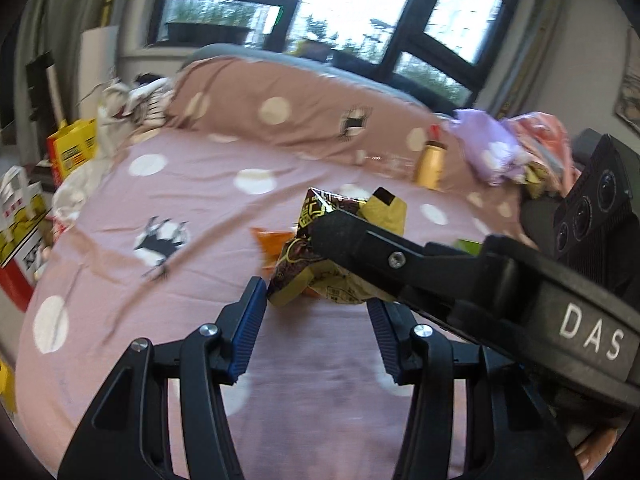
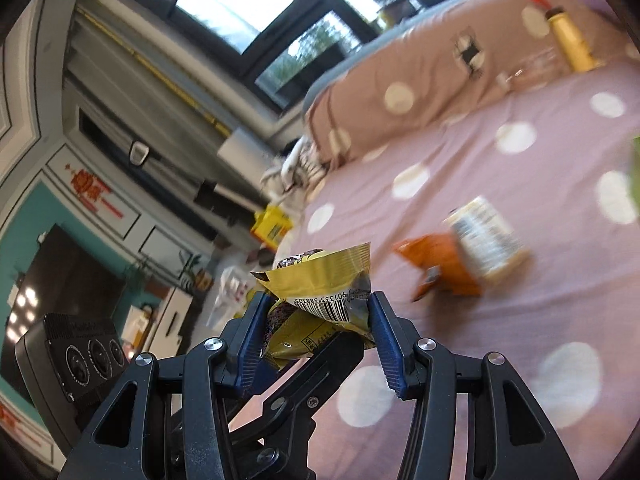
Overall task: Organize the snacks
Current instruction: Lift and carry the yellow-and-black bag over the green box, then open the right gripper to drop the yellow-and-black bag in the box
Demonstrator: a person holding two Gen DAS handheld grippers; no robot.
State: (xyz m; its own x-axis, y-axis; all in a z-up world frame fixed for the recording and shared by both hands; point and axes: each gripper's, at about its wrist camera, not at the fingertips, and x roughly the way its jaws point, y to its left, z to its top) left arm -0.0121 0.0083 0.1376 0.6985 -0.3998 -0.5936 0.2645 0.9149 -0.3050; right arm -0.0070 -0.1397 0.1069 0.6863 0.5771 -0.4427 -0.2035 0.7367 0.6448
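Observation:
A crumpled yellow-and-brown snack packet [image 1: 320,276] [image 2: 320,276] hangs in the air above the pink dotted bed sheet [image 1: 200,208]. My right gripper [image 2: 318,312] is shut on it, both blue pads pressing its sides near the barcode. In the left wrist view the right gripper [image 1: 334,236] reaches in from the right and covers the packet's upper part. My left gripper [image 1: 316,300] holds the packet's lower end between its pad tips. One of its black fingers [image 2: 320,364] shows under the packet in the right wrist view.
An orange packet [image 2: 444,268] [image 1: 272,240] and a white-labelled jar [image 2: 486,236] lie on the sheet. A yellow bottle [image 1: 430,164] [image 2: 570,42] leans on the rolled brown quilt [image 1: 280,108]. Purple and pink bags [image 1: 488,144] are at right, yellow boxes [image 1: 72,150] beside the bed.

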